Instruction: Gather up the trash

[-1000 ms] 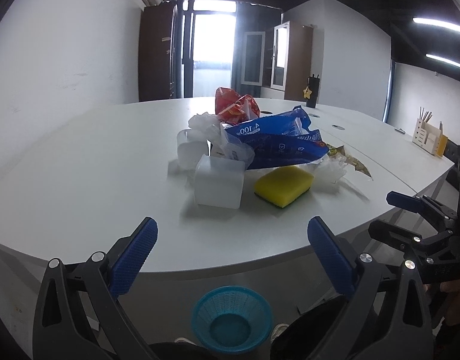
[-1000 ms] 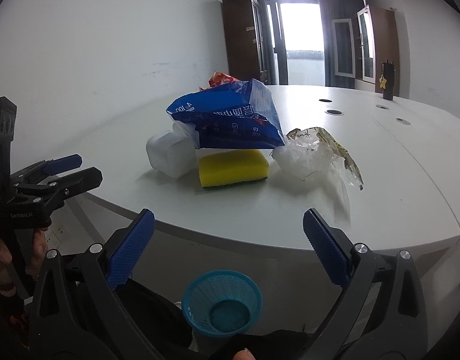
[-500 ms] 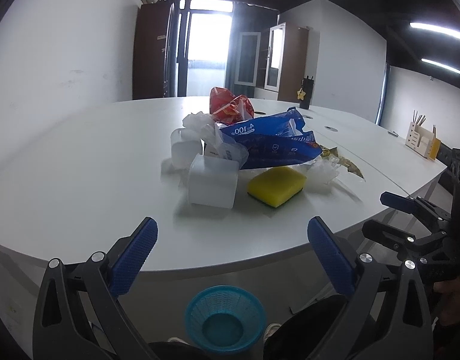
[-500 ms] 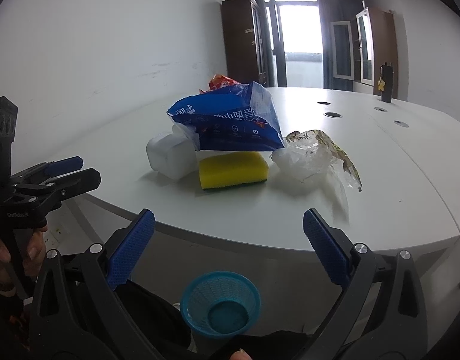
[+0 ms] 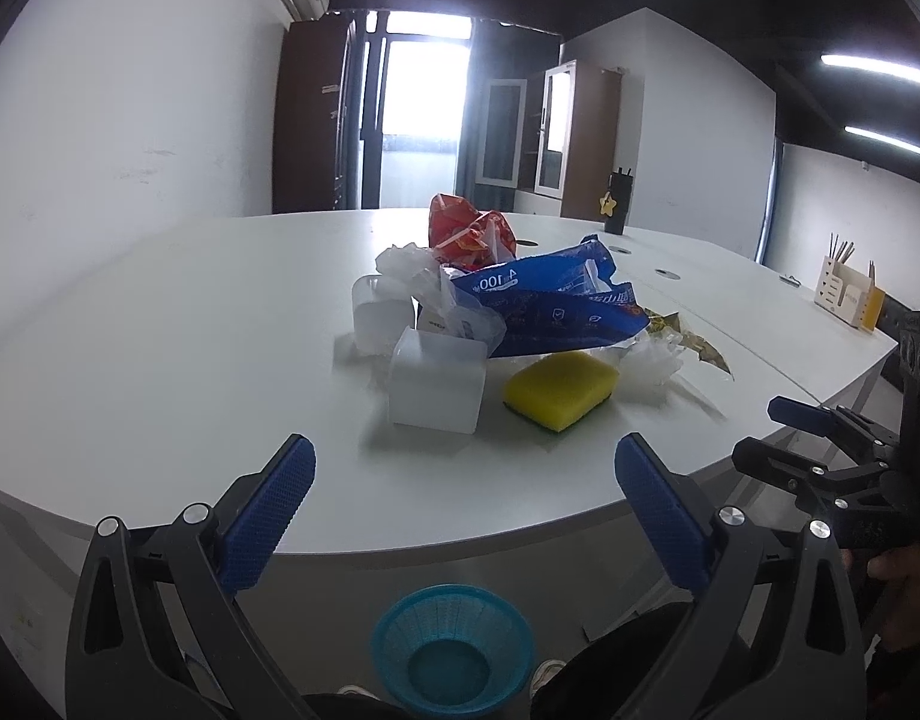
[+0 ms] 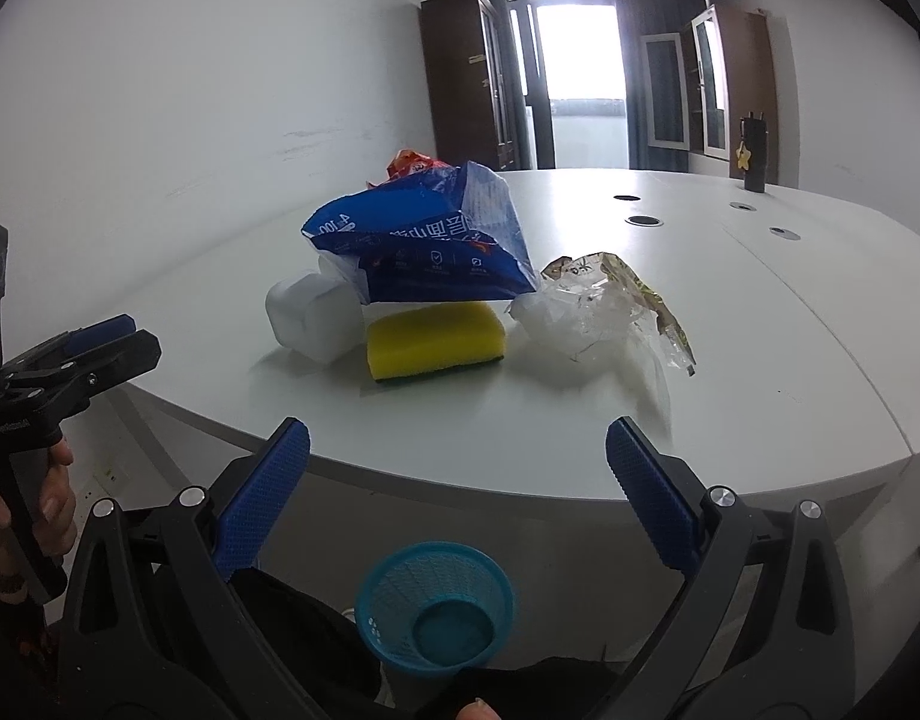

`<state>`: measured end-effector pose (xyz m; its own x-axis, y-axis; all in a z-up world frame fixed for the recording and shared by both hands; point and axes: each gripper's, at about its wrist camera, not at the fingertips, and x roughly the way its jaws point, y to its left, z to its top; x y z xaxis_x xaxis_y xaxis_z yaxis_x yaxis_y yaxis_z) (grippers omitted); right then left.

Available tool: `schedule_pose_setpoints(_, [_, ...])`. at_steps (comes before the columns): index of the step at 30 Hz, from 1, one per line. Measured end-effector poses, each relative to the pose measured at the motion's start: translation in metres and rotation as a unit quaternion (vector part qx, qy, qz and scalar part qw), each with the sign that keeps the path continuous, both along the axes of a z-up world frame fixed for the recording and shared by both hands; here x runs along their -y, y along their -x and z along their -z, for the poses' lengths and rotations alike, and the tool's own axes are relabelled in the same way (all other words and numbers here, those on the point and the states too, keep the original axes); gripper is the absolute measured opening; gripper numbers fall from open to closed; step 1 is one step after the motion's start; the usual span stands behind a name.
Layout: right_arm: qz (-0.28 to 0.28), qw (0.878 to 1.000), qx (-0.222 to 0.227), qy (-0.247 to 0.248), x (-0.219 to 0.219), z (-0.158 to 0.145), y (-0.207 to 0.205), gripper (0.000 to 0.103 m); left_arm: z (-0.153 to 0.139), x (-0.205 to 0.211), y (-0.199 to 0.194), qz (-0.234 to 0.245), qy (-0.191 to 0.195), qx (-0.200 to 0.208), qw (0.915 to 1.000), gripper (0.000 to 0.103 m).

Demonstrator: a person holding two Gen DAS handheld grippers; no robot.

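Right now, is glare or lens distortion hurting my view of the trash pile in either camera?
Left wrist view: the balcony door is blown out, but the blue bag and sponge read clearly. Right wrist view: same backlight; the clear wrapper is low-contrast against the table. Both views bend at the edges.

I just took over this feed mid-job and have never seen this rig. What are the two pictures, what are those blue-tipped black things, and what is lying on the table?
Each picture comes from a camera mounted on a hand-held gripper, looking forward between its own jaws. The left gripper and right gripper both stand open and hold nothing, short of the white table.

On the table sits a trash pile: a blue plastic bag, a red wrapper behind it, a yellow sponge, two translucent white containers, and a crumpled clear wrapper.

Below the table edge is a blue mesh basket, probably where the trash goes.
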<state>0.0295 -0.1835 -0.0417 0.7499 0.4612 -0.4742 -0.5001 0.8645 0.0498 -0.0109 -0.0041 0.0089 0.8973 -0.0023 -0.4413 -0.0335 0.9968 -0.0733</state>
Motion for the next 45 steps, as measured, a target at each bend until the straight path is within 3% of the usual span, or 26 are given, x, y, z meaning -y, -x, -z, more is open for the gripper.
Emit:
schedule_pose_setpoints(7, [0.009,1.000,-0.005,-0.003,0.011,-0.010,-0.005,0.095,0.000,0.003,-0.001,0.008,-0.026,0.001,0.9996,0.098])
schedule_pose_setpoints(10, [0.012,1.000,0.012,0.024,0.013,-0.018,-0.009,0.095,-0.003,0.004,-0.005,0.002,-0.039,0.004,0.9992,0.098])
schedule_pose_setpoints(18, [0.039,0.999,0.002,0.032,0.037,-0.027,-0.050,0.092,-0.018,0.012,-0.043,0.006,-0.075,-0.002,0.9972,0.098])
schedule_pose_setpoints(22, [0.026,0.999,-0.008,0.027,0.035,-0.027,-0.064,0.092,-0.025,0.020,-0.062,0.020,-0.092,-0.001,0.9955,0.098])
schedule_pose_setpoints(30, [0.025,0.998,-0.014,0.058,0.026,-0.025,-0.090,0.083,-0.036,0.030,-0.095,0.029,-0.099,-0.004,0.9947,0.098])
schedule_pose_setpoints(37, [0.050,0.995,-0.031,0.076,0.044,-0.018,-0.115,0.065,-0.040,0.030,-0.121,0.024,-0.121,-0.014,0.9923,0.097])
schedule_pose_setpoints(41, [0.052,0.995,-0.045,0.078,0.050,-0.010,-0.127,0.053,-0.039,0.035,-0.135,0.027,-0.141,-0.028,0.9892,0.086])
schedule_pose_setpoints(43, [0.049,0.994,-0.052,0.080,0.050,-0.006,-0.132,0.028,-0.036,0.041,-0.142,0.029,-0.164,-0.037,0.9854,0.085])
schedule_pose_setpoints(45, [0.044,0.994,-0.057,0.086,0.049,-0.002,-0.134,0.021,-0.032,0.049,-0.148,0.040,-0.189,-0.046,0.9800,0.078])
